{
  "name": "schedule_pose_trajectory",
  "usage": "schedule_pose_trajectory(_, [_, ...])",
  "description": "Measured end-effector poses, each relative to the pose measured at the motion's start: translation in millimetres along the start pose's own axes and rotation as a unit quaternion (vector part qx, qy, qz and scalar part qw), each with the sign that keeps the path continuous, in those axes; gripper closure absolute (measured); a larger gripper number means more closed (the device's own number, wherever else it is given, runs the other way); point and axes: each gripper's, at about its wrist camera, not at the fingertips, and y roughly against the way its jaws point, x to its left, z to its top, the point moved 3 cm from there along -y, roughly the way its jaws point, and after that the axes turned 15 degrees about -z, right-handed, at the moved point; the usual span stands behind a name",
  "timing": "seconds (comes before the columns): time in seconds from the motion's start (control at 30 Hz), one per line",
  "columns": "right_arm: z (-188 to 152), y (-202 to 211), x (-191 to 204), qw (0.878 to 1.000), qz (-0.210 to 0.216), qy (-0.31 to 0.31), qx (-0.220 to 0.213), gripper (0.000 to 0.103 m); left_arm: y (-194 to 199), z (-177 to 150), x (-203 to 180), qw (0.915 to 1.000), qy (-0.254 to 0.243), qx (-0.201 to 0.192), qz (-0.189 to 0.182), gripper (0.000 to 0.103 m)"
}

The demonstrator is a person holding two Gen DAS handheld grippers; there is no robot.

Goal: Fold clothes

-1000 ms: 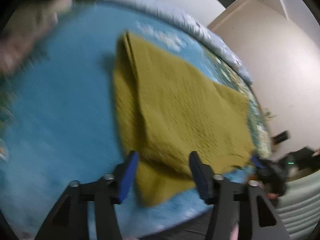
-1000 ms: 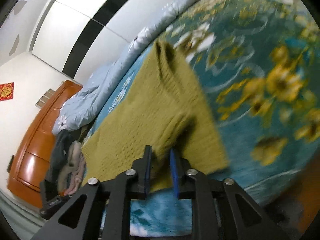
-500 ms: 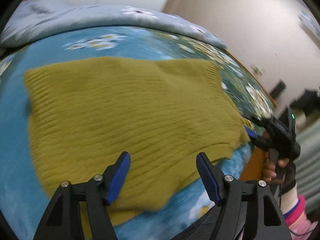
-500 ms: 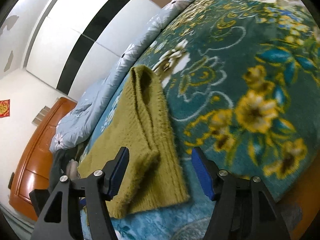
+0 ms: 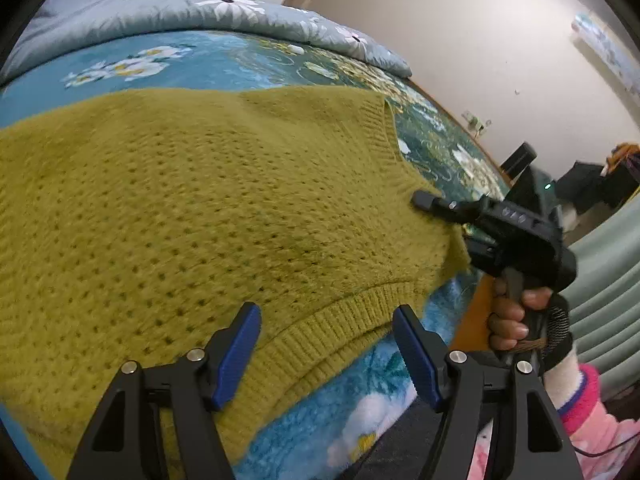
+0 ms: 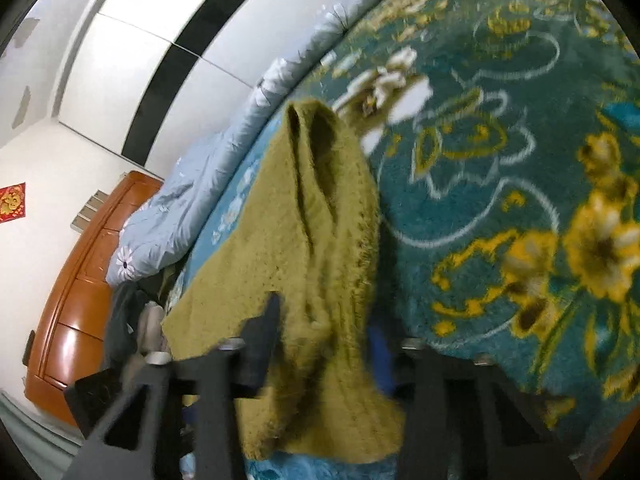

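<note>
A mustard-yellow knit sweater [image 5: 192, 208] lies spread on the bed's blue floral blanket [image 5: 384, 412]. My left gripper [image 5: 328, 356] is open, its blue pads just over the ribbed hem at the near edge, holding nothing. My right gripper [image 6: 324, 344] is open around the sweater's folded right edge [image 6: 320, 216]; cloth lies between the spread fingers, one finger over it and the blue pad half hidden beside it. It also shows in the left wrist view [image 5: 436, 204], at the sweater's right side, held by a hand.
A grey-blue floral quilt [image 5: 240, 16] lies bunched along the bed's far side. A wooden headboard [image 6: 76, 300] and a pile of dark clothes [image 6: 132, 320] are at the bed's left end. The bed's wooden edge [image 5: 472, 312] and a wall are to the right.
My right gripper let go of the sweater edge and opened, then moved forward around the fold. My left gripper swung right and closer to the hem, staying open.
</note>
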Motion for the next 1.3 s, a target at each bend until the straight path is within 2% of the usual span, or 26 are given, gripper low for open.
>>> schedule_pose_trajectory(0.23, [-1, 4, 17, 1.0, -0.021, 0.013, -0.004, 0.078, 27, -6, 6, 0.9996, 0.006, -0.025, -0.011, 0.031])
schedule_pose_trajectory(0.43, [3, 13, 91, 0.994, -0.025, 0.105, -0.026, 0.078, 81, -6, 35, 0.996, 0.028, -0.084, 0.014, 0.031])
schedule_pose_trajectory(0.57, [5, 16, 142, 0.985, -0.027, 0.165, -0.039, 0.078, 129, -13, 67, 0.9871, 0.072, -0.141, 0.028, 0.031])
schedule_pose_trajectory(0.77, [-36, -13, 228, 0.968, 0.013, 0.25, -0.016, 0.078, 184, -36, 114, 0.9687, 0.135, -0.2, 0.06, 0.031])
schedule_pose_trajectory(0.93, [-85, -29, 284, 0.942, 0.051, 0.332, 0.014, 0.078, 210, -53, 137, 0.9547, 0.169, -0.235, 0.068, 0.031])
schedule_pose_trajectory(1.07, [-129, -53, 308, 0.923, 0.068, 0.373, 0.061, 0.079, 223, -58, 146, 0.9471, 0.182, -0.255, 0.071, 0.031])
schedule_pose_trajectory(1.17, [-159, -74, 311, 0.912, 0.047, 0.398, 0.086, 0.079, 229, -60, 151, 0.9428, 0.19, -0.263, 0.074, 0.031])
schedule_pose_trajectory(1.3, [-172, -79, 313, 0.907, 0.053, 0.407, 0.092, 0.078, 227, -59, 152, 0.9414, 0.194, -0.265, 0.076, 0.031])
